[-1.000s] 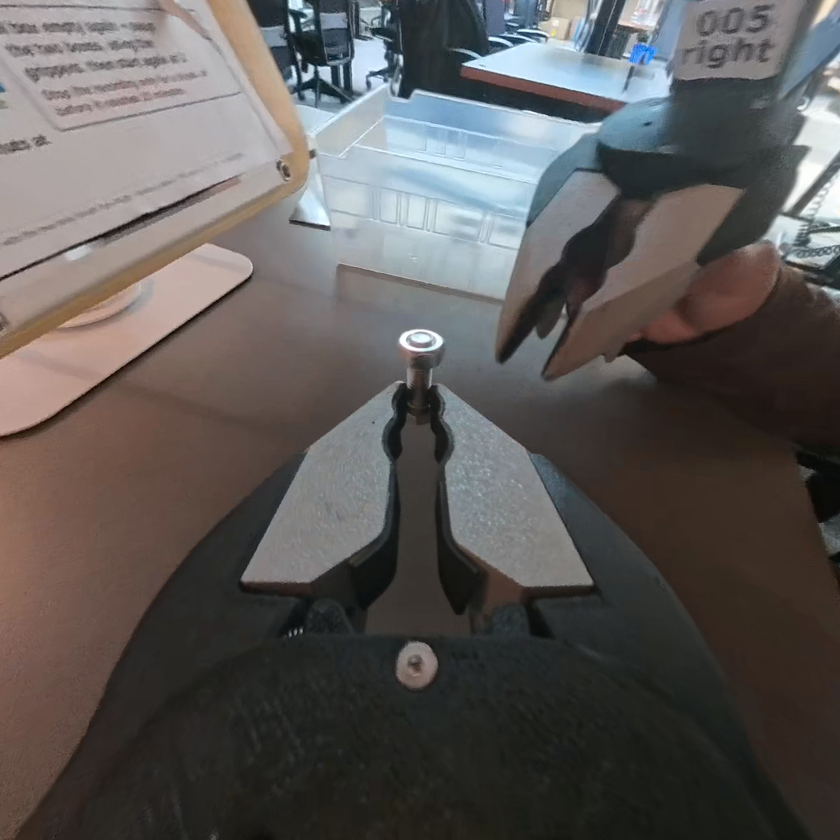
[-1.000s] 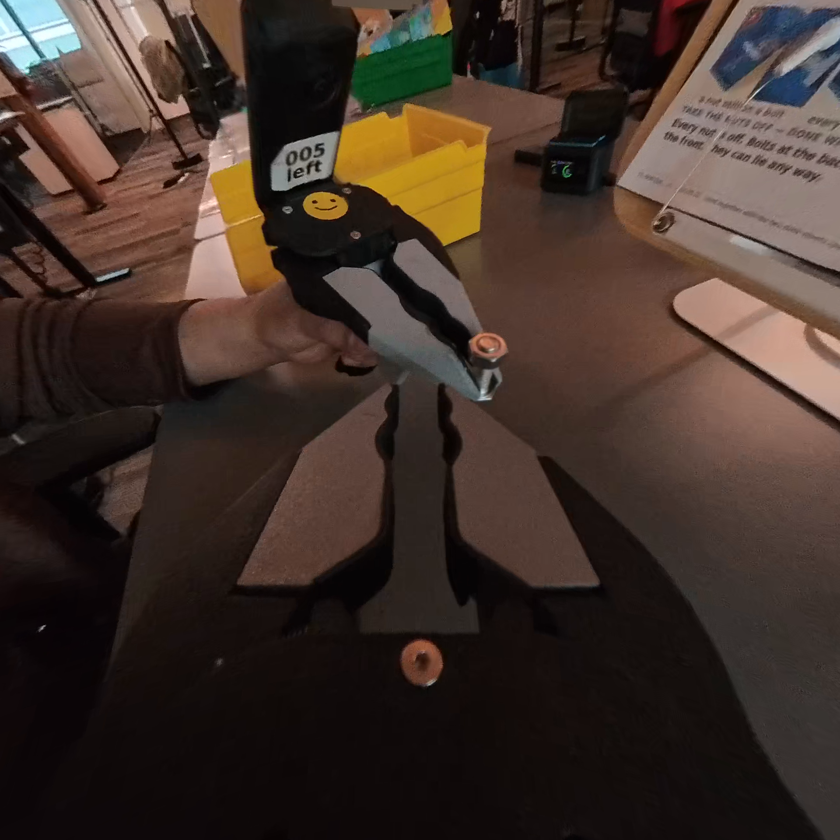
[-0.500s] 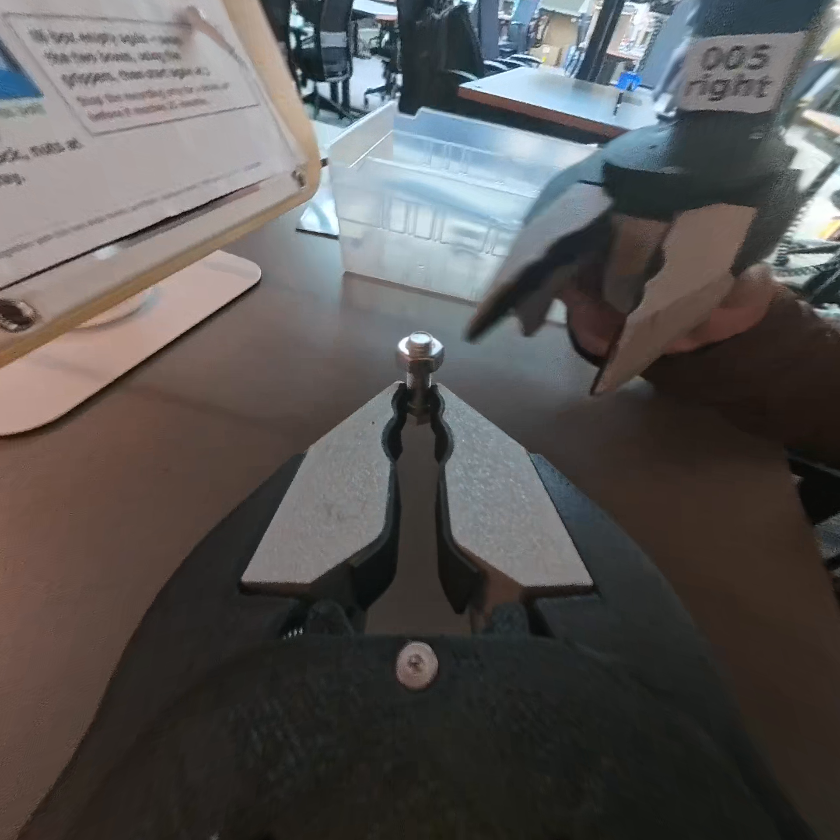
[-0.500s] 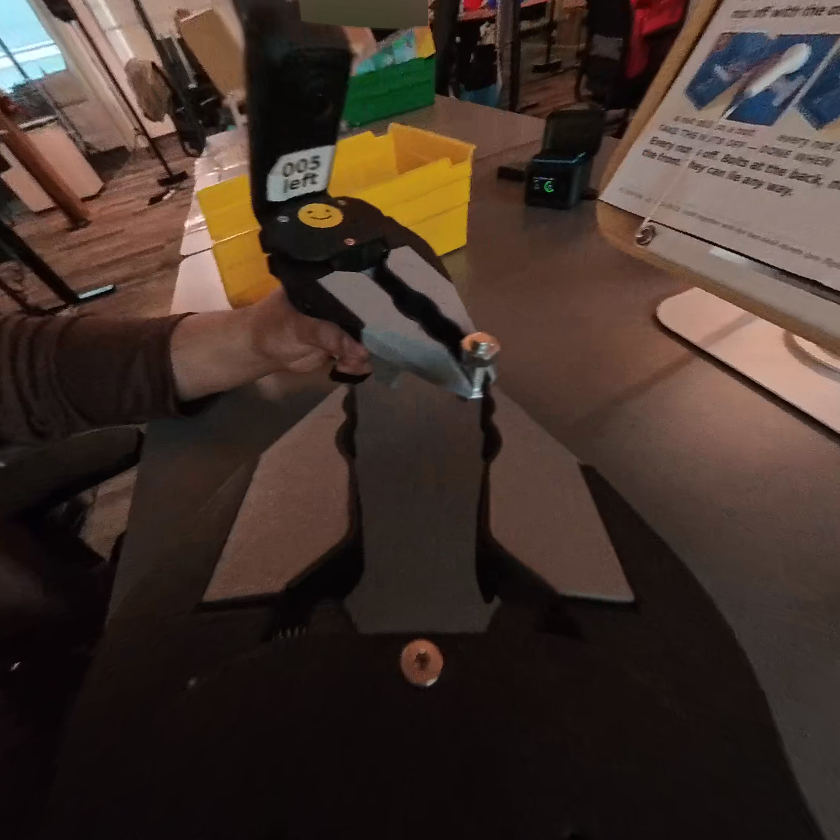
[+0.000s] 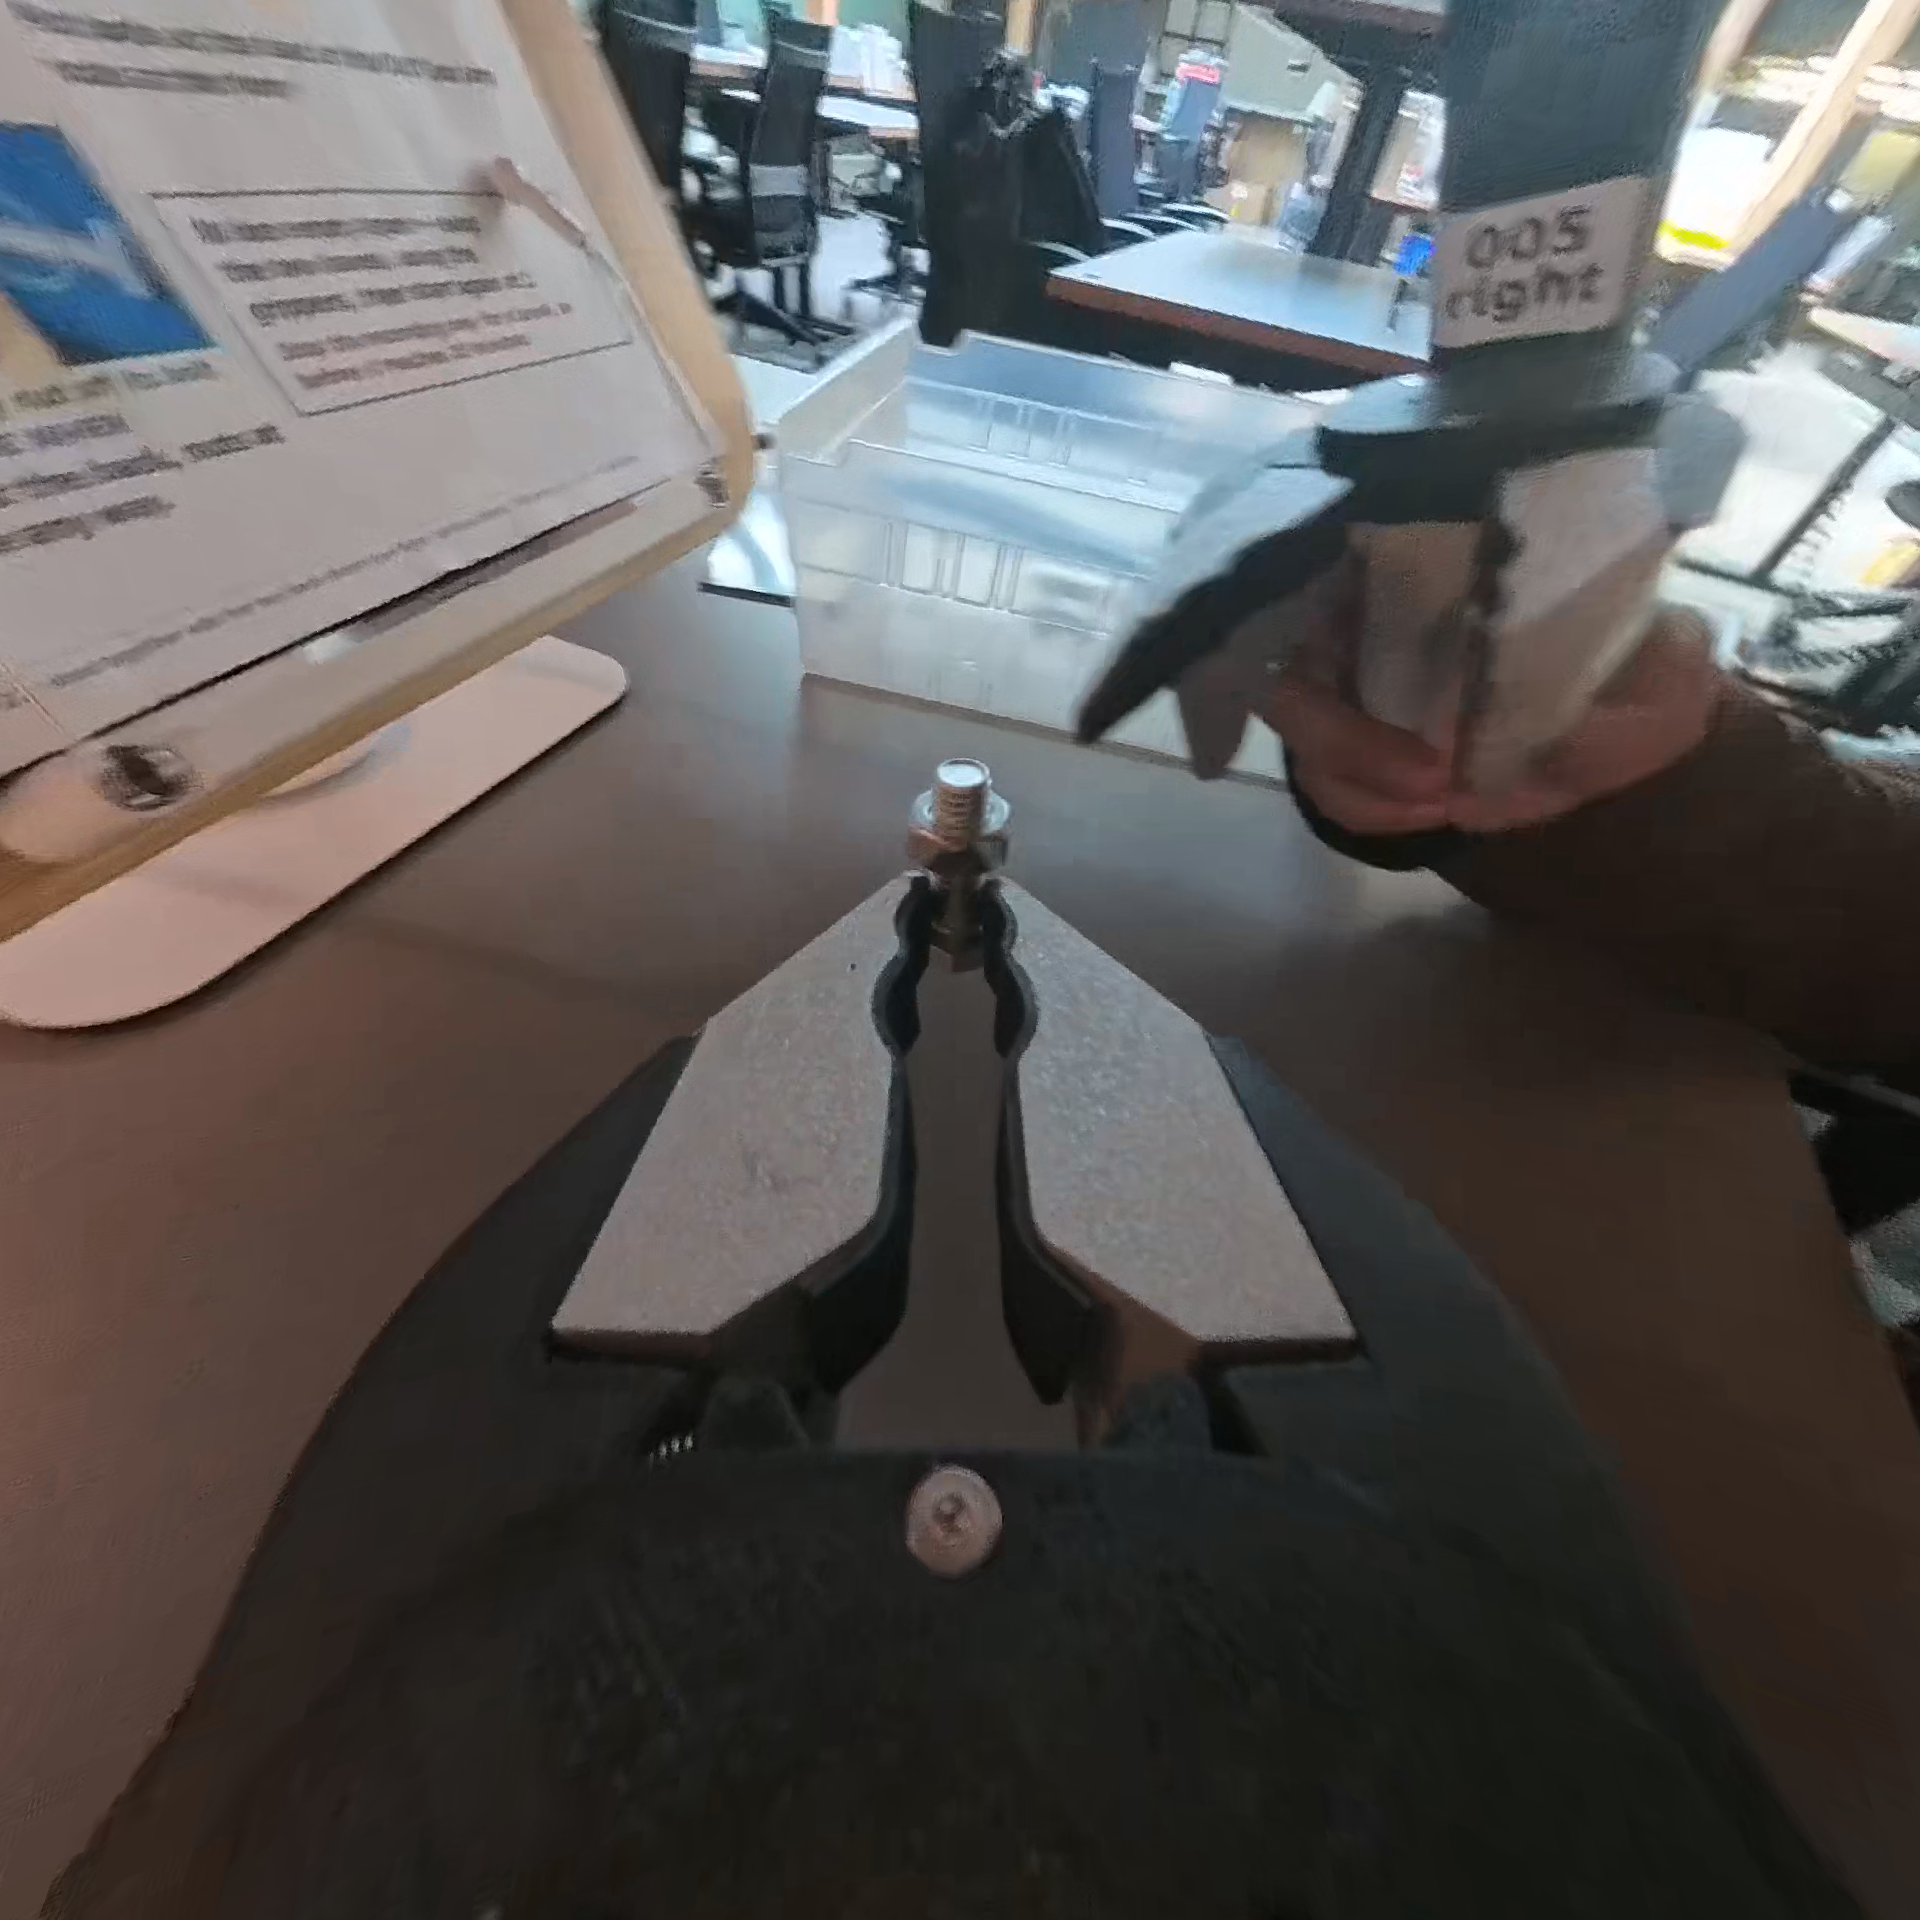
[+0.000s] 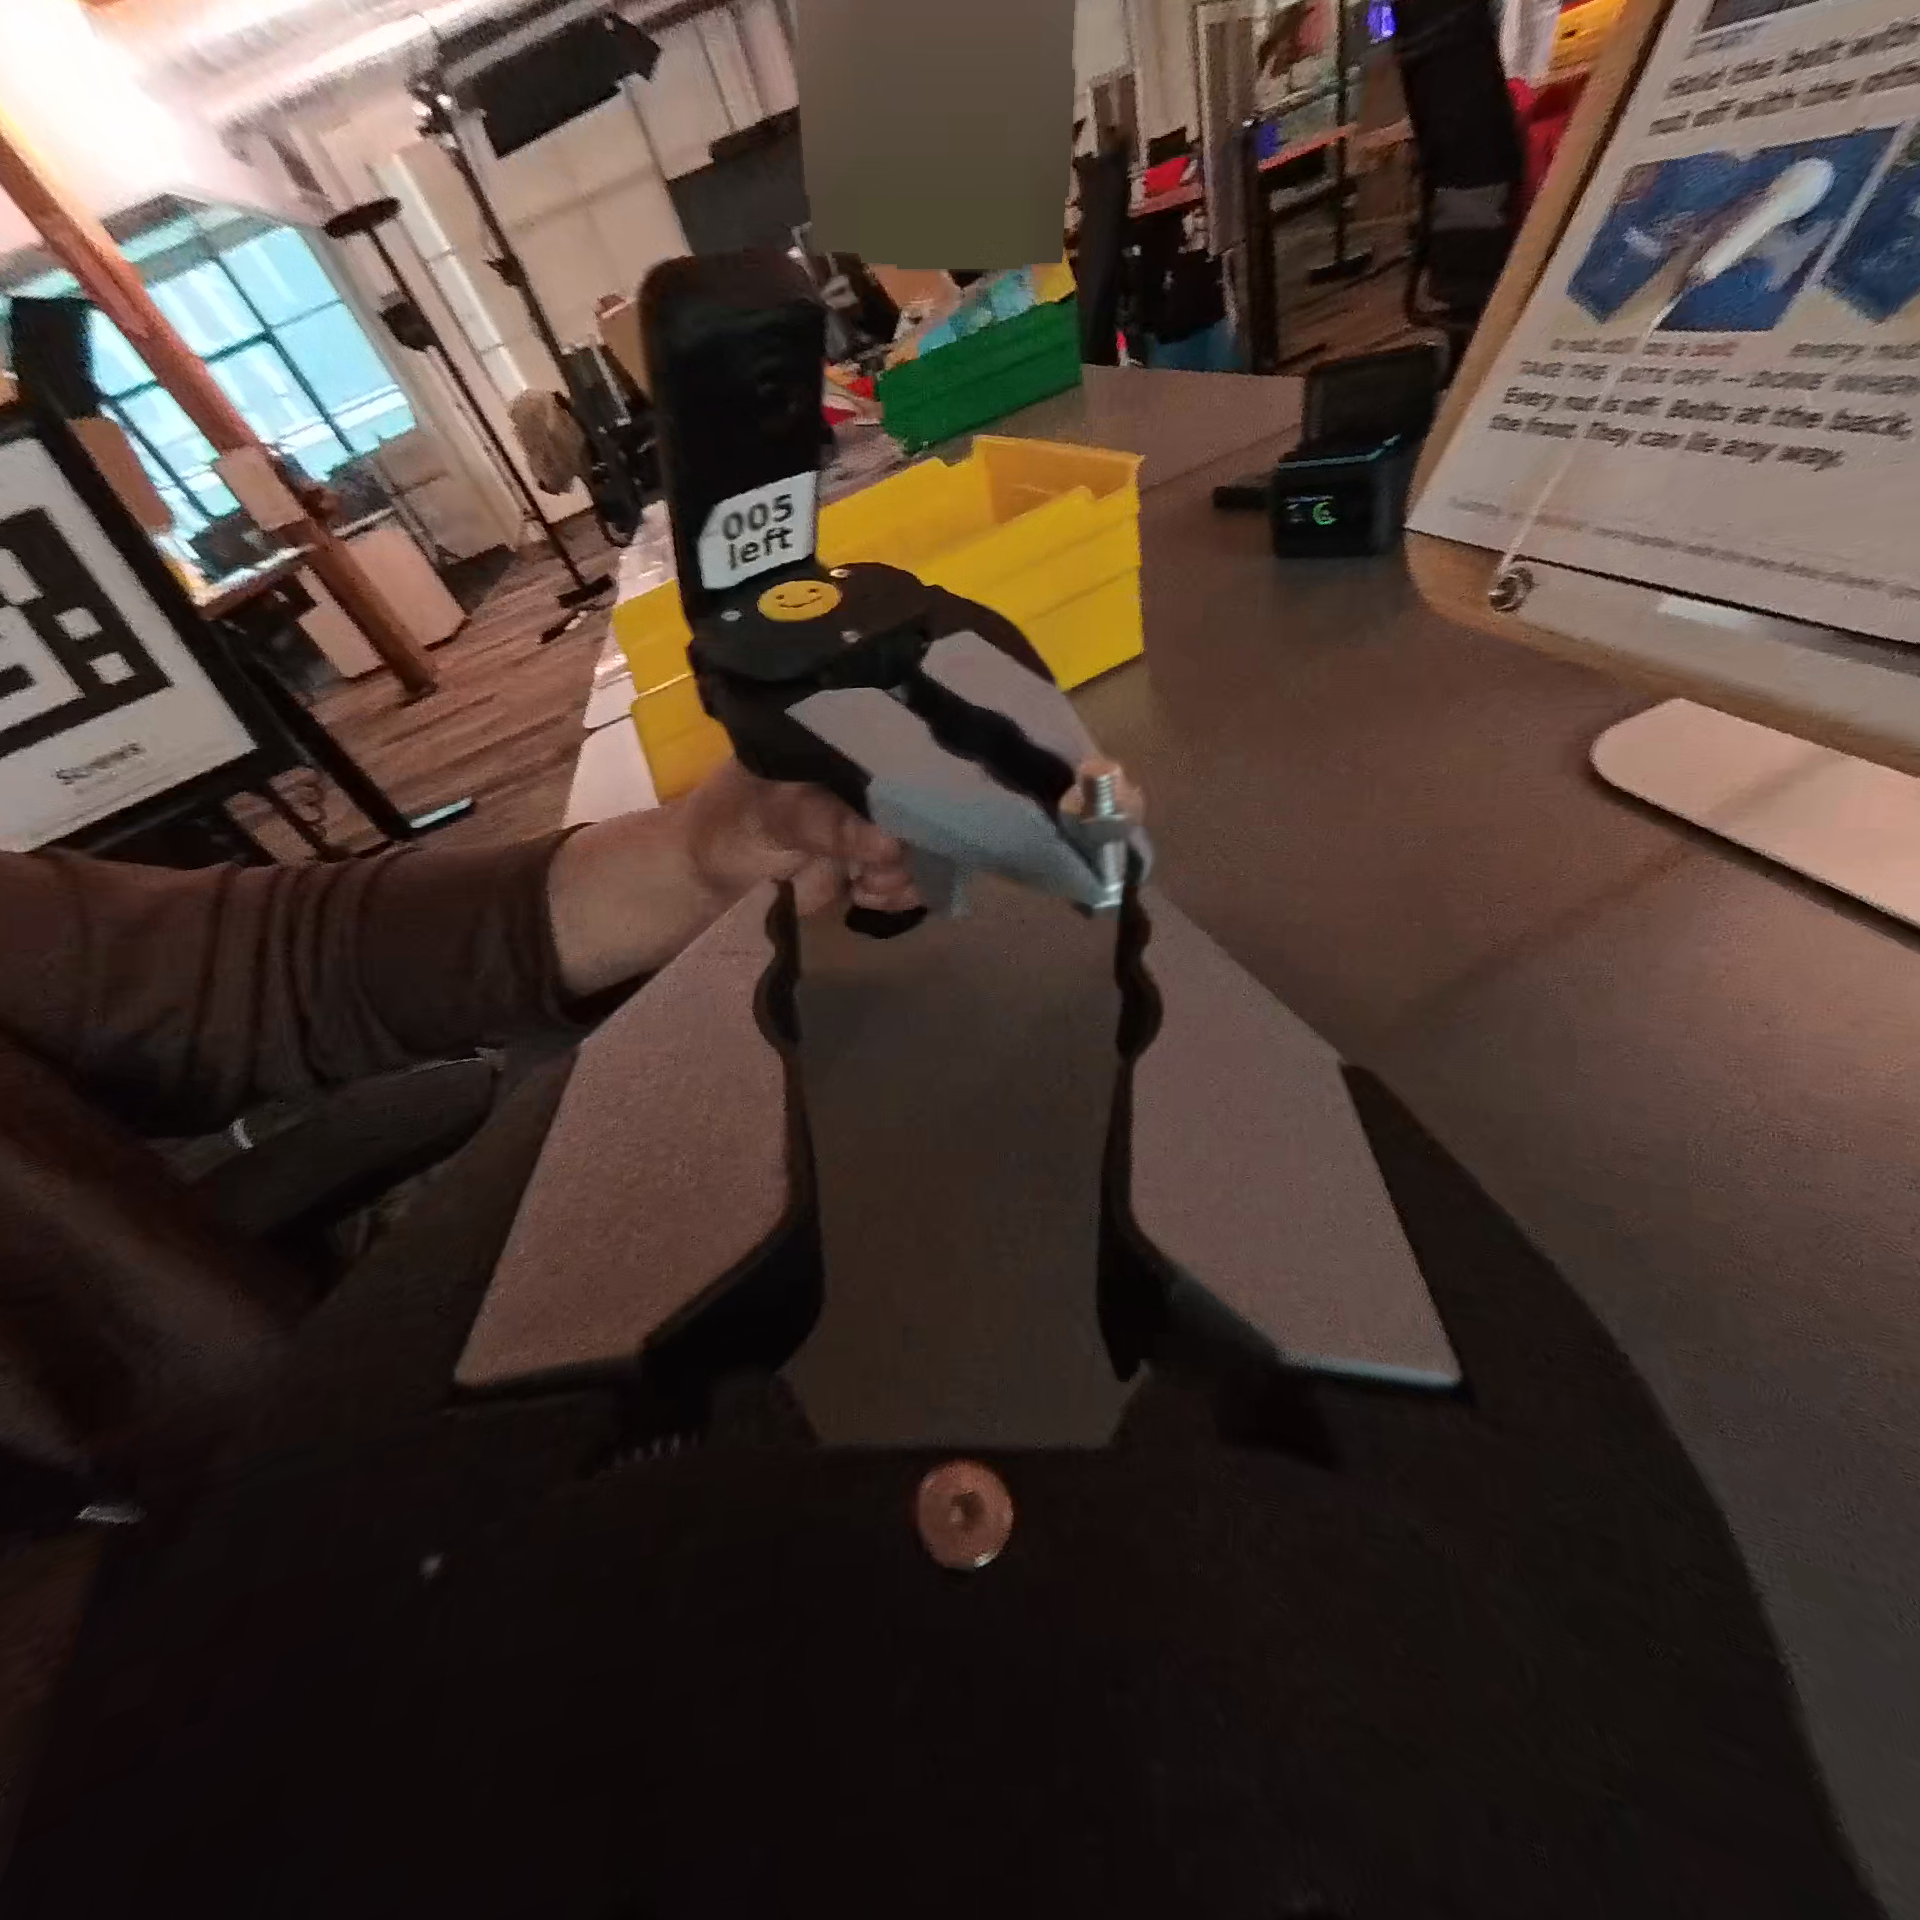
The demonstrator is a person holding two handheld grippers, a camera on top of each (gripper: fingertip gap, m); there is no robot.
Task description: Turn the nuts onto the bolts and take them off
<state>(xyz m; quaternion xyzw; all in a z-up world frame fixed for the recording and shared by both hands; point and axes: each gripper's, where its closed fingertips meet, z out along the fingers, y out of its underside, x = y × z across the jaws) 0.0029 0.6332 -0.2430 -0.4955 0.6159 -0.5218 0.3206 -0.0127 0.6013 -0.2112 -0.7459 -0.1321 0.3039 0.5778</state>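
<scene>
My left gripper (image 5: 954,920) is shut on the lower part of a steel bolt (image 5: 958,800), which stands upright above the dark table. A hex nut (image 5: 956,840) sits on the thread just above the fingertips, with a short bit of thread showing over it. My right gripper (image 6: 956,925) is open and empty, jaws wide apart. In the right wrist view the left gripper (image 6: 1110,878) holds the bolt (image 6: 1107,792) and nut (image 6: 1099,831) just above my right-hand fingertip (image 6: 1132,935). In the left wrist view the right gripper (image 5: 1299,769) hangs to the upper right of the bolt, apart from it.
A paper sign on a white stand (image 5: 312,831) is at the left, and it also shows in the right wrist view (image 6: 1714,416). A clear plastic bin (image 5: 987,520) stands behind the bolt. A yellow bin (image 6: 997,561) and a small black device (image 6: 1340,499) sit farther along the table.
My right gripper's jaws have opened from nearly shut to wide apart. The left gripper stays shut on the bolt and has tilted, so more thread shows above the nut.
</scene>
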